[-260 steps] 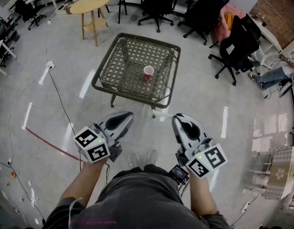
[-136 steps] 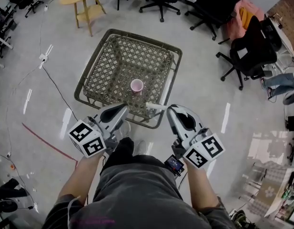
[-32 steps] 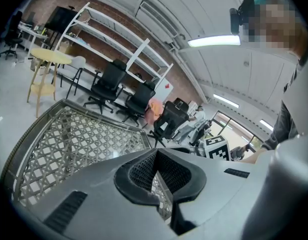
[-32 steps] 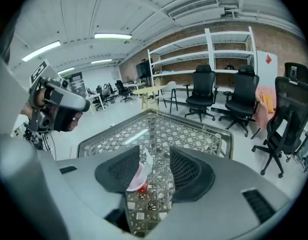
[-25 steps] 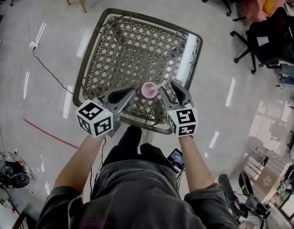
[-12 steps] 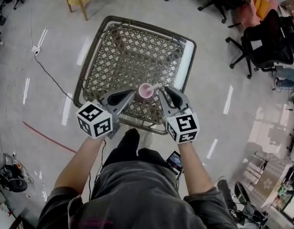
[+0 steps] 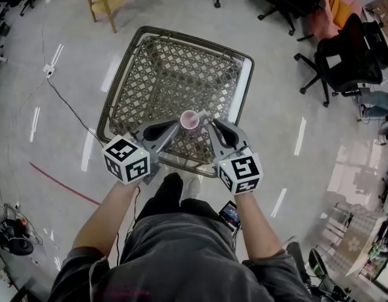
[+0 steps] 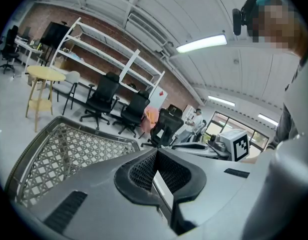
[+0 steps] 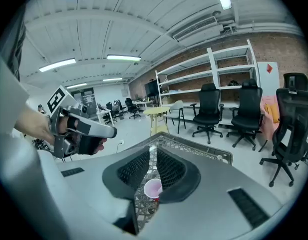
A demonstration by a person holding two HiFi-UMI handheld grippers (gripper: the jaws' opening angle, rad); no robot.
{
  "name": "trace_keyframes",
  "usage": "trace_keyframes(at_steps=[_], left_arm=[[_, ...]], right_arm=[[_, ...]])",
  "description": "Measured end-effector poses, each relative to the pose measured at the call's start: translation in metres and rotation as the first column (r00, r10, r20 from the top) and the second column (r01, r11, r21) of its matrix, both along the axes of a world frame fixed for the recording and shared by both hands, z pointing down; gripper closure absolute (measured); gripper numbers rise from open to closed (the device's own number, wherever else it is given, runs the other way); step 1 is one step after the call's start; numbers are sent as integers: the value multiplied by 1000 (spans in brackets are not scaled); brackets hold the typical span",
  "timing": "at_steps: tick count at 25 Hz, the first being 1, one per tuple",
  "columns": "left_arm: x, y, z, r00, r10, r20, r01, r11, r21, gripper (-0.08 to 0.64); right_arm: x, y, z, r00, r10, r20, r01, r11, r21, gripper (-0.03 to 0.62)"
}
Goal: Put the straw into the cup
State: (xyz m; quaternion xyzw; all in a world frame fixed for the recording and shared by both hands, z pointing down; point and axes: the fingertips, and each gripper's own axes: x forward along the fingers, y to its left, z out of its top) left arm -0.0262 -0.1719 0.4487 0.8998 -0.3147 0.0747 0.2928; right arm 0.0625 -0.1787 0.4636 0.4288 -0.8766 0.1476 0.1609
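cup (image 7: 189,119): pink, upright on lattice table (image 7: 157,74) | straw (image 7: 204,116): white, at rim

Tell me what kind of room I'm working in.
Probably an open office or lab workspace: black swivel office chairs, white metal shelving against a brick wall, and long ceiling strip lights.

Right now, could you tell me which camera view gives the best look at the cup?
The head view: the cup shows whole from above, on the woven table. The right gripper view catches it only through the slit between its jaws. The left gripper view shows none of it.
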Motion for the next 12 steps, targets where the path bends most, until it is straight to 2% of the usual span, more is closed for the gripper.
trace_keyframes(at_steps=[12], left_arm=[[5,4,-7,1000,-4,4,4,1000,13,551]], right_arm=[[-3,4,-19,1000,-15,26,14,999,29,548]])
